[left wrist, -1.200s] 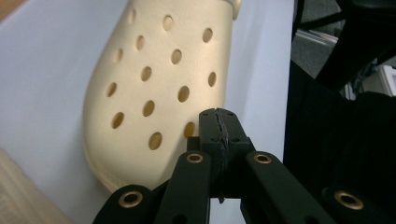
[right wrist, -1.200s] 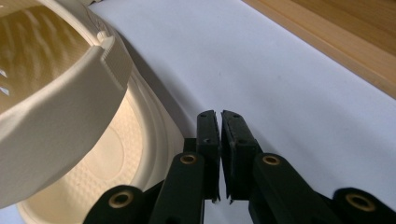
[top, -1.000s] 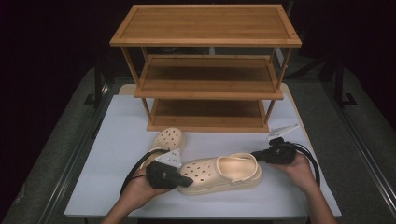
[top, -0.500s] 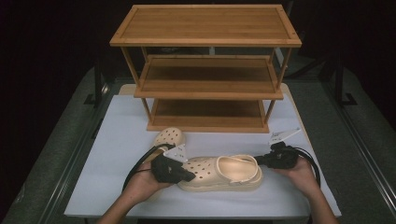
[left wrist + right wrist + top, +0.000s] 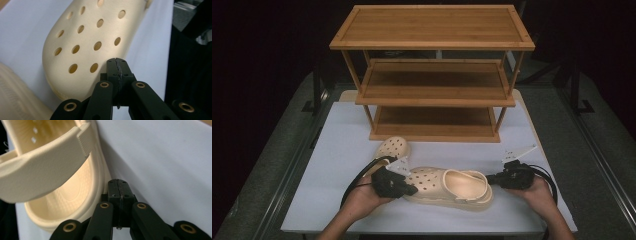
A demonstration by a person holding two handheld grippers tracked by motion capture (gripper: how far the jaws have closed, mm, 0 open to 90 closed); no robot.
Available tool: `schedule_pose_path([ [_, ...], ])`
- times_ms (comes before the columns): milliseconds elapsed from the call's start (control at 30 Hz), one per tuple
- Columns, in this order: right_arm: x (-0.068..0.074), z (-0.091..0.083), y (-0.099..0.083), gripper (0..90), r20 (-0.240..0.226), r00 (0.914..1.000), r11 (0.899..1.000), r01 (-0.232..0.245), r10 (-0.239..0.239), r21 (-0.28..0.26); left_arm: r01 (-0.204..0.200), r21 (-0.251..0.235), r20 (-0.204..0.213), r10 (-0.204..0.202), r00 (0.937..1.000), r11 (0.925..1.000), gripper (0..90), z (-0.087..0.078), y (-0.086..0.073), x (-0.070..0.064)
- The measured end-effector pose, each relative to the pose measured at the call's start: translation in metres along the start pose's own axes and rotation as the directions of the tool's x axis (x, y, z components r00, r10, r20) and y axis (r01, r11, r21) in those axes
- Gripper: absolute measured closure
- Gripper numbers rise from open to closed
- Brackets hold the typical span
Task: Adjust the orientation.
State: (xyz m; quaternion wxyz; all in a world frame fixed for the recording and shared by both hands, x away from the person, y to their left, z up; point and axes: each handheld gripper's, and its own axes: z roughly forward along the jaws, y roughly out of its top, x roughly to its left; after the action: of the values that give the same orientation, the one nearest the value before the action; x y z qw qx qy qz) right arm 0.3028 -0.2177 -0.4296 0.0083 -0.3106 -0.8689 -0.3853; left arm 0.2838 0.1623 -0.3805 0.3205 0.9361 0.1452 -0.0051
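High view: one cream clog [image 5: 447,187] lies on the white tabletop [image 5: 332,150], in front of the wooden rack [image 5: 432,75]. Your left gripper [image 5: 408,189] sits at its perforated toe, your right gripper [image 5: 490,179] at its heel — fingers of both pressed together, pinching nothing. Second clog [image 5: 392,148] lies just behind.

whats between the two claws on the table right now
In the high view, a cream perforated foam clog lies between them: the left claw is at its toe, the right claw at its heel.
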Motion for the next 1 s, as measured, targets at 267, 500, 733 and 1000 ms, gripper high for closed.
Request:
schedule_pose_path([
  [267,0.009,-0.001,-0.003,89.7,-0.015,0.9997,1.000,0.018,-0.018,0.016,-0.022,0.017,-0.020,0.022,0.9996,0.9996,90.0,0.004,0.010,0.007],
  [500,0.014,0.002,-0.005,89.7,-0.044,0.9987,1.000,0.026,-0.025,0.011,0.001,0.003,-0.072,-0.001,0.9974,1.0000,90.0,0.006,0.013,0.015],
  [733,0.020,0.005,-0.004,89.7,-0.067,0.9971,0.999,0.037,-0.037,0.007,0.008,0.008,-0.103,-0.007,0.9947,0.9999,90.0,0.009,0.020,0.028],
  [1000,0.029,0.014,0.000,89.7,-0.103,0.9932,0.998,0.056,-0.055,0.009,0.038,-0.007,-0.133,-0.039,0.9904,0.9992,90.0,0.011,0.025,0.039],
])
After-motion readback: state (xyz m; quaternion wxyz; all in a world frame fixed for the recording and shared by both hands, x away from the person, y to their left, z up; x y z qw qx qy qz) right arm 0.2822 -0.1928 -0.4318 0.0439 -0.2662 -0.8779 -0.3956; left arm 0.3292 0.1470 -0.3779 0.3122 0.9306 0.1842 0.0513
